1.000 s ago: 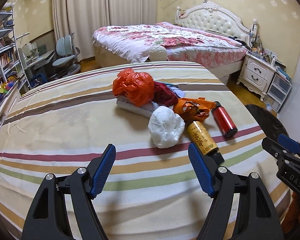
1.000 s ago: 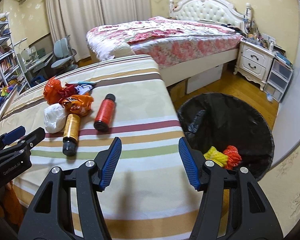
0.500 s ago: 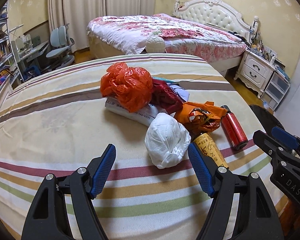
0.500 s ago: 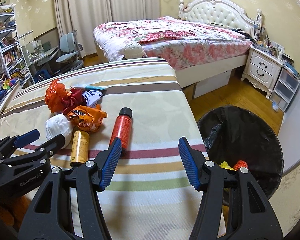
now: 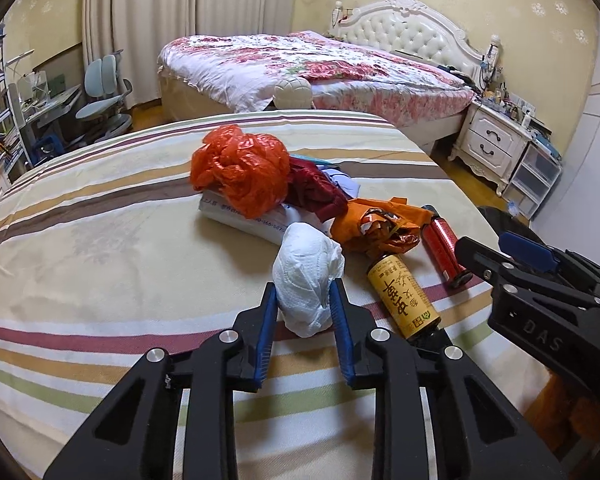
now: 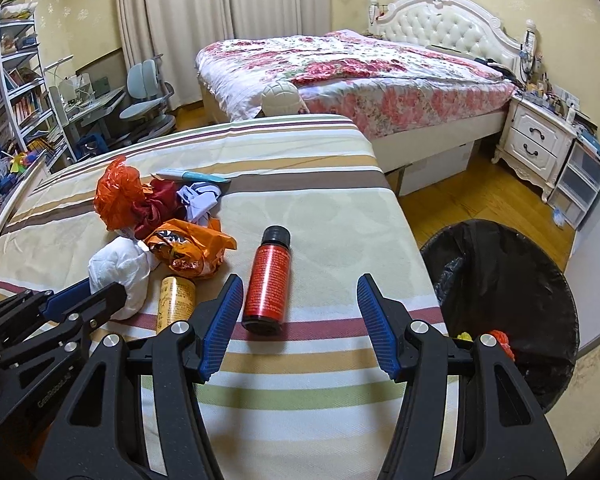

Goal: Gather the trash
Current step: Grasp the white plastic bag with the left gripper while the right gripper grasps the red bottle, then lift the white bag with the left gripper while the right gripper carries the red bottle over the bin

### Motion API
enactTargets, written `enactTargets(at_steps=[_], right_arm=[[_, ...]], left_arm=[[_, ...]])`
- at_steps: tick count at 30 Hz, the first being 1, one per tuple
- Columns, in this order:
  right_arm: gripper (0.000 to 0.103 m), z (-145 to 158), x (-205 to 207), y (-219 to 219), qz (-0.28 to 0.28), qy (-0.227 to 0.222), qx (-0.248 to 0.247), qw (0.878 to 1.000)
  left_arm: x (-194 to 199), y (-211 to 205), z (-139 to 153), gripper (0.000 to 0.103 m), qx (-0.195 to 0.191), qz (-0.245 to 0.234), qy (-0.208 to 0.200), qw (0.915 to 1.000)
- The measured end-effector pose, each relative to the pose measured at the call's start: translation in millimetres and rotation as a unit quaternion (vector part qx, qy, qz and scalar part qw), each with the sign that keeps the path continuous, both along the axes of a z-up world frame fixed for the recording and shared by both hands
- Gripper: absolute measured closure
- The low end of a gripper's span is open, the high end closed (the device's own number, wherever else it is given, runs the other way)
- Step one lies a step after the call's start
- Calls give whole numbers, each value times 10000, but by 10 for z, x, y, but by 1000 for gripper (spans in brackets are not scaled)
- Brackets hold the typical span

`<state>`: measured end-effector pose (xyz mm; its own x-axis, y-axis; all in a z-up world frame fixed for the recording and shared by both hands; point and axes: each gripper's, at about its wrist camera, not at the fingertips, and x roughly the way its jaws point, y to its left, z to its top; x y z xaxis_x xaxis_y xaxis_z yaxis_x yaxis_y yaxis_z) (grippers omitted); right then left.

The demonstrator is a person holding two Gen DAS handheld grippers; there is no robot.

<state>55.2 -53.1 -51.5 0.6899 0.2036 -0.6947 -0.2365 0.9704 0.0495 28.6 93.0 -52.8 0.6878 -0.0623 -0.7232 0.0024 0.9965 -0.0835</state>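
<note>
A white crumpled paper wad (image 5: 306, 276) lies on the striped tablecloth (image 5: 100, 240). My left gripper (image 5: 303, 292) is closing on it, and both blue pads press its sides. Beside it lie a yellow-labelled bottle (image 5: 404, 296), an orange wrapper (image 5: 380, 228), an orange plastic bag (image 5: 240, 168) and dark red crumpled trash (image 5: 316, 188). A red bottle (image 6: 266, 280) lies on its side just ahead of my right gripper (image 6: 300, 284), near its left finger. That gripper is open with nothing between its pads. The black-lined trash bin (image 6: 520, 280) stands to its right on the floor.
The bin holds yellow and red scraps (image 6: 500, 338). The table's right edge drops to wooden floor (image 6: 480, 200). Beyond stand a floral bed (image 6: 360, 68), a white nightstand (image 6: 536, 140), desk chairs (image 6: 144, 92) and a bookshelf (image 6: 16, 80).
My left gripper came up to the white wad and its jaws closed from wide apart onto it. The right gripper swung left from over the bin toward the red bottle.
</note>
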Motion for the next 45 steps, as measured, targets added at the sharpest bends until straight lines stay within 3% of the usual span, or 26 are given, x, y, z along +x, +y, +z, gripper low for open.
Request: enactTargets(at_steps=[6, 14, 25, 34, 40, 45], right_arm=[[47, -73, 71, 113, 77, 172, -61, 9998], [80, -162, 121, 209, 159, 434, -251, 9986], [80, -185, -16, 180, 185, 421, -232, 9987], [80, -192, -119, 129, 207, 396, -243, 9987], [80, -195, -184, 111, 208, 365, -243, 9988], [80, -192, -194, 106, 208, 357, -242, 9989]], left_arm=[[-124, 148, 9, 76, 41, 182, -13, 9998], [-167, 291, -12, 74, -9, 389, -5, 9992], [-113, 358, -45, 45, -85, 526, 91, 9985], [-102, 455, -61, 32, -262, 716, 119, 9970], [-61, 481, -93, 32, -331, 729, 260, 9965], [-31, 443, -112, 57, -179, 632, 268, 9975]])
